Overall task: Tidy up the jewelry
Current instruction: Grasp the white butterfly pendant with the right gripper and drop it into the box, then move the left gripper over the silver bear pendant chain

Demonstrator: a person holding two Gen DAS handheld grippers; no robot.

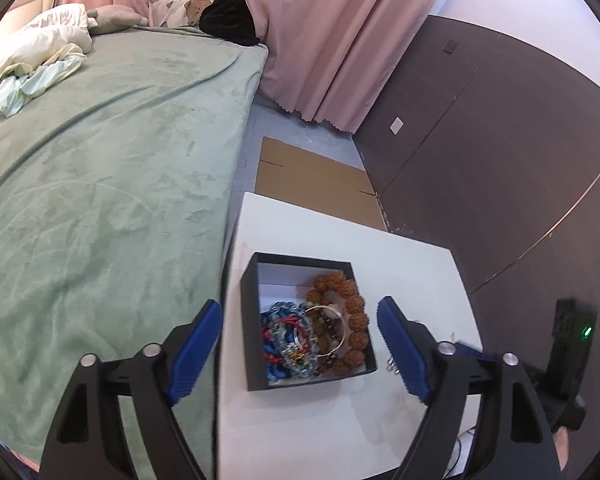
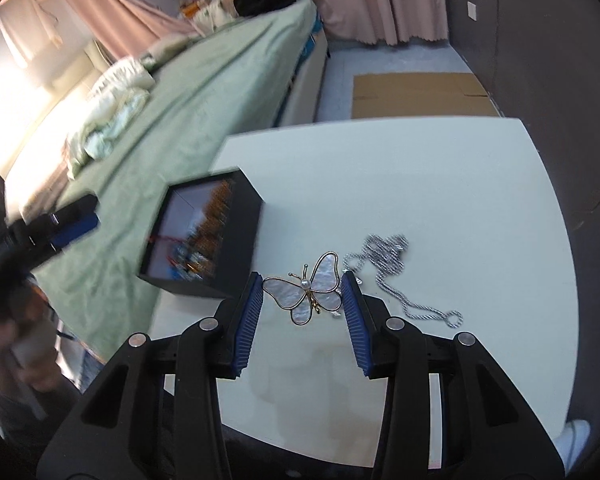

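While the right gripper (image 2: 302,295) had the butterfly brooch (image 2: 305,288) pinched wing-tip to wing-tip between its blue pads, the step in hand looked like carrying it to the black box (image 1: 249,322) and dropping it in. The brooch seemed clear of the white table (image 2: 440,184), though that's a judgement from the right wrist view.

To do it well:
- Keep the pinch steady. Contact was only on the thin outer wing edges, so the brooch could pivot or pop out if the wrist rolled fast.
- Bring it over the free white floor at the far side of the box, not onto the bead pile.
- Release low, so it doesn't bounce off the wall.

Brooch vs. fingers: centred between the tips, wings spanning the gap and touching both pads, body and pearl in the middle, lower wings toward the palm.

The left gripper (image 1: 300,352) stood wide apart with nothing in it, hovering above the near edge of the box. The box sat by the table's bed-side edge and held the brown seed bracelet (image 1: 350,314), the silver bangle (image 1: 324,330) and blue and red beaded strands (image 1: 282,342).

The silver chain necklace (image 2: 396,276) lay loose on the table just right of the right pad, untouched; likely next.
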